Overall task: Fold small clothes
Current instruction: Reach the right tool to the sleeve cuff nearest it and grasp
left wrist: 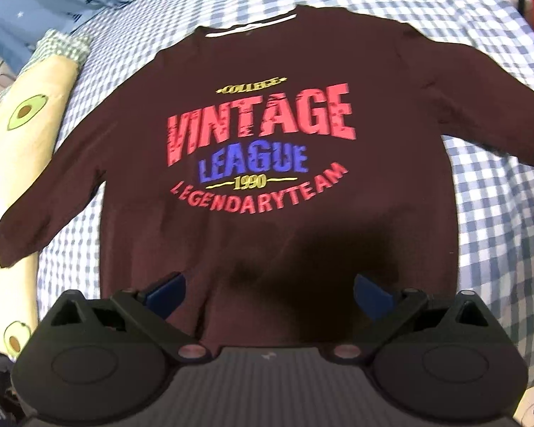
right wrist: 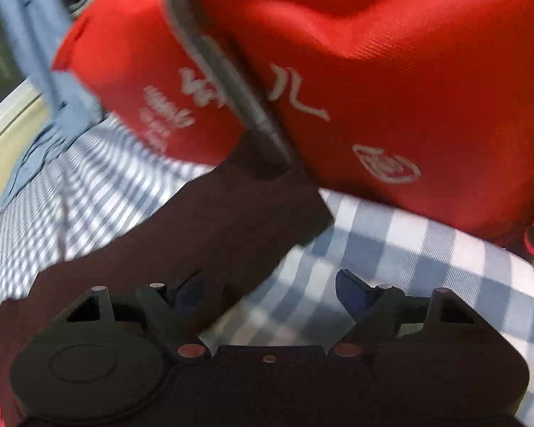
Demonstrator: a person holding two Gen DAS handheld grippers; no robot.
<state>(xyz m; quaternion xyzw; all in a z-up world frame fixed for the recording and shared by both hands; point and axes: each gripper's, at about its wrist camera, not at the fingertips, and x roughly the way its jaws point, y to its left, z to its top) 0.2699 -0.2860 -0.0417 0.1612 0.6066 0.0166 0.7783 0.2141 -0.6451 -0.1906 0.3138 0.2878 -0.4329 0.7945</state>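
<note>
So the dark maroon long-sleeve shirt [left wrist: 267,213] lies flat, print side up, filling the middle of the left wrist frame on a blue-and-white checked bedsheet [left wrist: 487,213]. Soft knit, red "VINTAGE" lettering, blue "LEAGUE" under it. Collar points to the top of the frame, hem to the bottom, so its long axis runs top to bottom, with sleeves angling out to both sides. The left gripper [left wrist: 268,291] hangs over the hem, jaws wide apart, nothing in them.

Right wrist view is blurry: the right sleeve [right wrist: 210,235] runs diagonally from lower left up to a red woven bag [right wrist: 391,82] with white printing. The right gripper [right wrist: 267,295] is open too, its left finger over the sleeve and the cuff end ahead of it.

An avocado-print pillow [left wrist: 25,135] sits at the left edge.
</note>
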